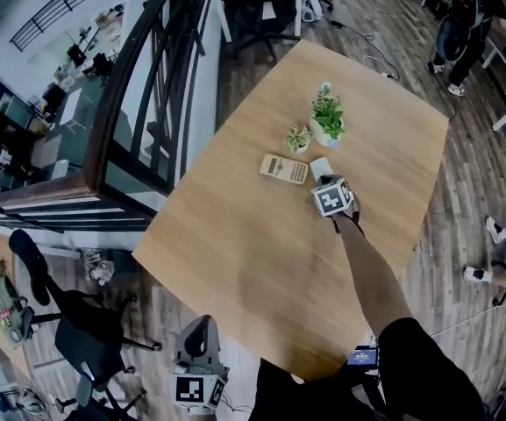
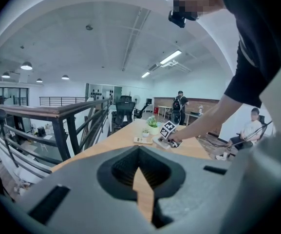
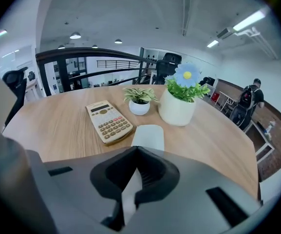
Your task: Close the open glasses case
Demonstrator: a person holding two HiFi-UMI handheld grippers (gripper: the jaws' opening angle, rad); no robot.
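**Right tongs** (image 3: 136, 172): jaws together, nothing pinched. Only a pale sliver of the case shows through the slit between them. They are carried at the end of a forearm (image 1: 371, 266) stretched out over the table (image 1: 235, 244). They tip downward, with the tips just over the near end of the case.

**Glasses case** (image 3: 148, 136): pale grey-white, a rounded oblong. It lies on the table straight ahead of the right tongs and seemingly runs in under their tips. Its long axis leads away from the jaws, nearly in line with the way they point, with the far end toward the flowerpot. From that side it reads as one flat slab. Whether the lid is fully down I cannot tell.

**Neighbours**
- Calculator (image 3: 109, 122): just beside the case on its left, set at a slant to it.
- White flowerpot (image 3: 177, 106) with a blue flower: just past the case's far end.
- Small potted plant (image 3: 139, 101): behind the calculator and the flowerpot, in the gap between them.

**Left tongs** (image 1: 200, 333): held low at the near side, off the table's edge and well apart from the case. By their own view the jaws are together and empty, with bare tabletop showing through the slit.

**Note on the coming move:** the right hand is much the nearer, so any press on the lid looks to be its job. With the jaws closed the tongs would likely serve as a blunt pusher, bearing down on the case rather than pinching it. A slanted push might skid the case toward the calculator or the flowerpot.
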